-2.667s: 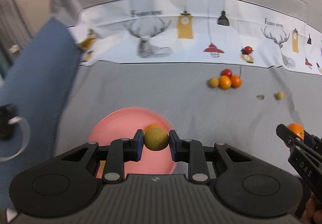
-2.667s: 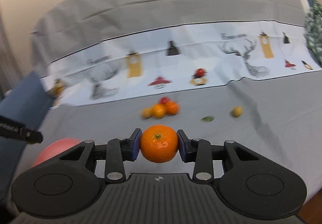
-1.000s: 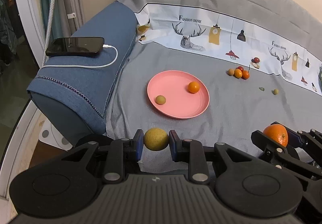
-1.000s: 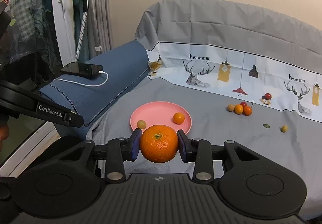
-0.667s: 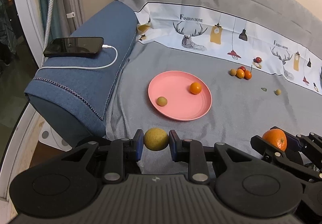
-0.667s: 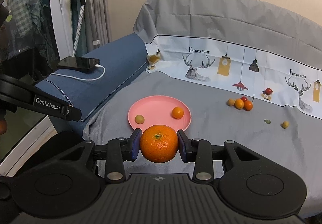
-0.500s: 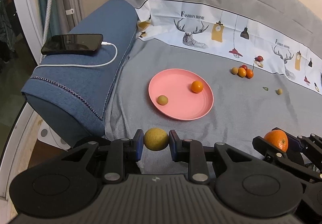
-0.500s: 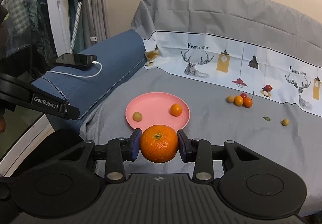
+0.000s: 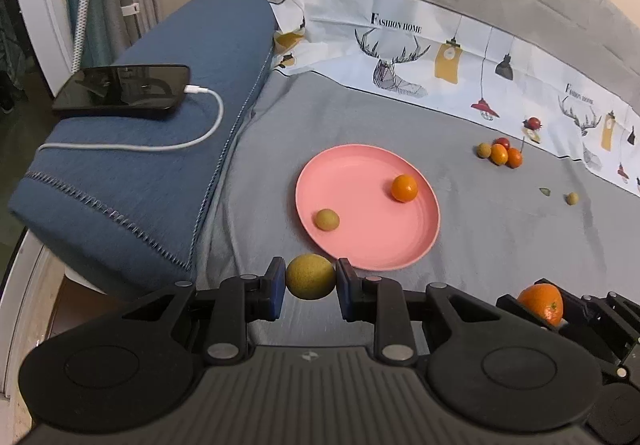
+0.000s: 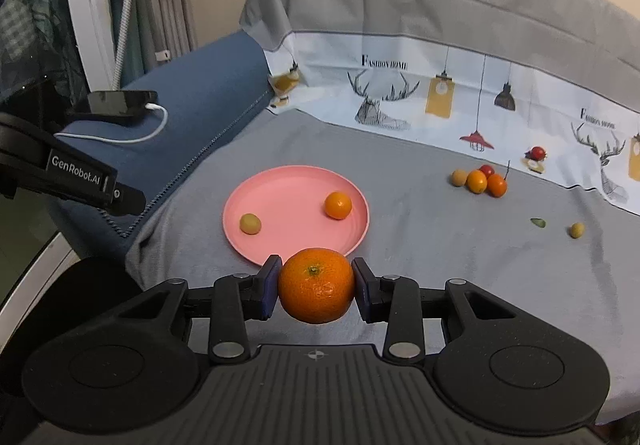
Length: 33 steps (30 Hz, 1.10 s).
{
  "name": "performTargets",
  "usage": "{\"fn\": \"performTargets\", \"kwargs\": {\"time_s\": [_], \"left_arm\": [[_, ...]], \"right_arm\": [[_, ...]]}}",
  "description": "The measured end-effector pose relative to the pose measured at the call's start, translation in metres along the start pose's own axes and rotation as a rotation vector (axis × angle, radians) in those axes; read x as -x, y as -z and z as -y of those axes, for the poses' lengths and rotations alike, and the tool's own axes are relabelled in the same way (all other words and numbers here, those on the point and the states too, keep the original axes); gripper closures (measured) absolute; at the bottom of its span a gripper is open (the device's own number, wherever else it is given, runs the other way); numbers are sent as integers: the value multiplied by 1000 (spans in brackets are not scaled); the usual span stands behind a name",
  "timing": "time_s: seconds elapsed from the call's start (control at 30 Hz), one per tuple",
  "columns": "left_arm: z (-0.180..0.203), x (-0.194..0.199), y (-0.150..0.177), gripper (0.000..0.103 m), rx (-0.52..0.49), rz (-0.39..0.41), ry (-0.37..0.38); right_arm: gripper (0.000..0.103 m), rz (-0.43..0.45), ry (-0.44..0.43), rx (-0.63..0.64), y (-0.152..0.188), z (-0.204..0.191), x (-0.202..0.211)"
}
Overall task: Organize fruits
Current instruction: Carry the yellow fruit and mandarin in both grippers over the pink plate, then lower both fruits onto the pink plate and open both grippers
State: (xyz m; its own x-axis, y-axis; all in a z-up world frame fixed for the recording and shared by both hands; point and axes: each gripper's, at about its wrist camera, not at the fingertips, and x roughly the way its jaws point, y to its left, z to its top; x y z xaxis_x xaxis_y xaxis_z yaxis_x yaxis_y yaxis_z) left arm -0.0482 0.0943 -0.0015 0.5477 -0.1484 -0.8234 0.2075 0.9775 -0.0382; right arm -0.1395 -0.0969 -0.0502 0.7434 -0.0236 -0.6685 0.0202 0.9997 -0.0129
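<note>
Your left gripper (image 9: 311, 282) has its blue pads closed partway on a yellow-green fruit (image 9: 310, 276), a small round thing with a dull, finely speckled skin. Your right gripper (image 10: 316, 287) is closed, at a wider gap, on a mandarin (image 10: 316, 286), bigger, glossy and pebbled, stem scar turned up toward the lens. Both fruits are round, so neither has a long axis to line up.

What the next move seems to turn on is the pink plate (image 9: 362, 247). From the left claw it lies at about 1 o'clock, its near rim just past the held fruit; from the right claw it sits at 12 o'clock, near rim right behind the mandarin. Neither claw looks clearly nearer, so you could likely drop from either hand first.

The plate is smooth, shallow and round with a low lip, resting on soft grey cloth (image 9: 500, 245) that will give under it. It already carries a small orange (image 9: 404, 188) on its far right and a small yellowish fruit (image 9: 327, 220) on its near left, well apart, with bare pink between them. Round fruit on a slick plate will probably roll, so release low

Out at 2 o'clock a cluster of small fruits (image 9: 500, 153) and one lone yellowish fruit (image 9: 572, 198) lie unsorted on the cloth
</note>
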Motion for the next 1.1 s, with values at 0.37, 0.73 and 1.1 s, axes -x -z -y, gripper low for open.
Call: {"fn": "performTargets", "kwargs": {"time_s": [0.37, 0.73, 1.1], "left_arm": [[23, -101, -41, 73, -52, -94, -31], [38, -192, -63, 73, -115, -181, -76], [47, -160, -65, 0, -250, 10, -79]], "right_arm": [[64, -74, -14, 17, -21, 5, -99], [64, -164, -28, 78, -21, 5, -180], [17, -98, 10, 136, -29, -2, -174]]}}
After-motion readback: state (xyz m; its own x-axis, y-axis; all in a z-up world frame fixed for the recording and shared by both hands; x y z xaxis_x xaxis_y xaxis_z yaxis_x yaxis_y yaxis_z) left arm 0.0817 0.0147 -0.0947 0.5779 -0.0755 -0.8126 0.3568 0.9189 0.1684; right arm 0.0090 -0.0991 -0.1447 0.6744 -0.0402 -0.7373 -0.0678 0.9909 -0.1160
